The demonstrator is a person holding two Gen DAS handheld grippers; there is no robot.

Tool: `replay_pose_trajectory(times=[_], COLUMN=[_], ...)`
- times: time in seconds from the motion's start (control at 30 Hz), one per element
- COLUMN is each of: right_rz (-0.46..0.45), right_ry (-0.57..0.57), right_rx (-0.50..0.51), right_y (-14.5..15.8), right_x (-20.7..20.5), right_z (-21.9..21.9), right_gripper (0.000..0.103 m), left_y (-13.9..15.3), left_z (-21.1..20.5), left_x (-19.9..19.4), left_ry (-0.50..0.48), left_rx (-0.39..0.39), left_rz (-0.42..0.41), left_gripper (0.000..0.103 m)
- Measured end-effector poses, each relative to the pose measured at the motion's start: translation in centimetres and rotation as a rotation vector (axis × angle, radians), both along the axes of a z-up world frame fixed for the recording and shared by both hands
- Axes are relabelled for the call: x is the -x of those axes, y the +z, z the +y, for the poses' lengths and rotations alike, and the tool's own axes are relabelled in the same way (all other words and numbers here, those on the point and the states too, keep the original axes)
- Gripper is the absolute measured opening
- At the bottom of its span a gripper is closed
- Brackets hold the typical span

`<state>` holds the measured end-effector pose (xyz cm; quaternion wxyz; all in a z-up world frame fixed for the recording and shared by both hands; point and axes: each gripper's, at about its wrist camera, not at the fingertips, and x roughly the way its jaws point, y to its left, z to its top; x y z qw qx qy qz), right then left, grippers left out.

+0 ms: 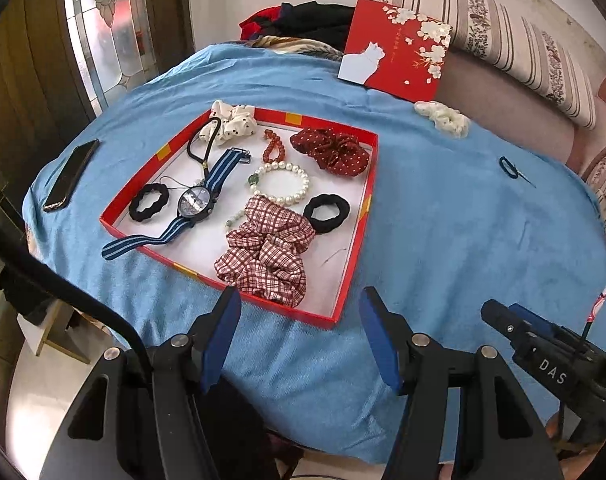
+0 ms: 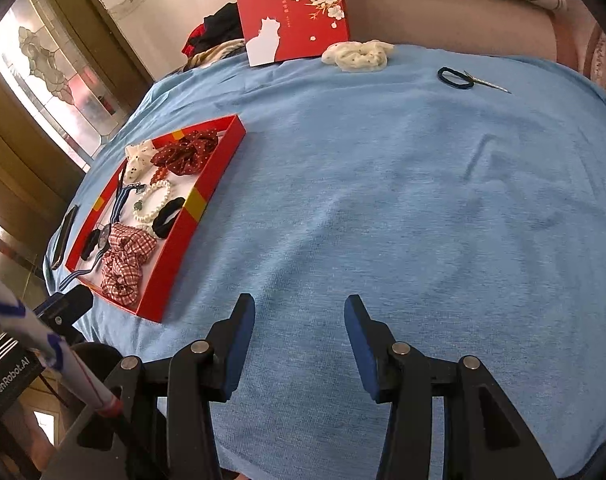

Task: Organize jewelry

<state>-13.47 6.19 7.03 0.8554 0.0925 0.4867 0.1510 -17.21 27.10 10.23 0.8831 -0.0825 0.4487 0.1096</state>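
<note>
A shallow red tray (image 1: 271, 114) lies on the blue cloth and holds a plaid scrunchie (image 1: 267, 256), a pearl bracelet (image 1: 299, 184), a striped-strap watch (image 1: 195, 204), a red dotted scrunchie (image 1: 331, 152), amber beads (image 1: 273, 148) and black hair ties (image 1: 343, 206). My left gripper (image 1: 299, 296) hovers open over the tray's near corner, nothing between its fingers. My right gripper (image 2: 299, 300) stands open over bare cloth, to the right of the tray (image 2: 175, 264). Far off on the cloth lie a cream scrunchie (image 2: 357, 56) and a dark blue hair tie (image 2: 455, 78).
A red lid with a white cat (image 2: 295, 12) leans against the sofa at the back. A phone (image 1: 71, 176) lies left of the tray. A thin silver pin (image 2: 491, 84) rests beside the blue hair tie. Folded clothes (image 1: 315, 20) sit behind the cloth.
</note>
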Motion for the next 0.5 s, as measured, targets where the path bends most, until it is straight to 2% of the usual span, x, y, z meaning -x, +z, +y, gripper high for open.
replay_pose_trajectory(times=[0.5], right_rz=[-0.01], right_ry=[0.074], right_rx=[0.049], right_y=[0.9], right_x=[-1.6], right_z=[4.2], right_gripper=[0.051], left_y=[-1.5], left_z=[1.7], left_x=[-0.6], left_ry=[0.029], left_rx=[0.042], left_rz=[0.038], left_gripper=[0.062])
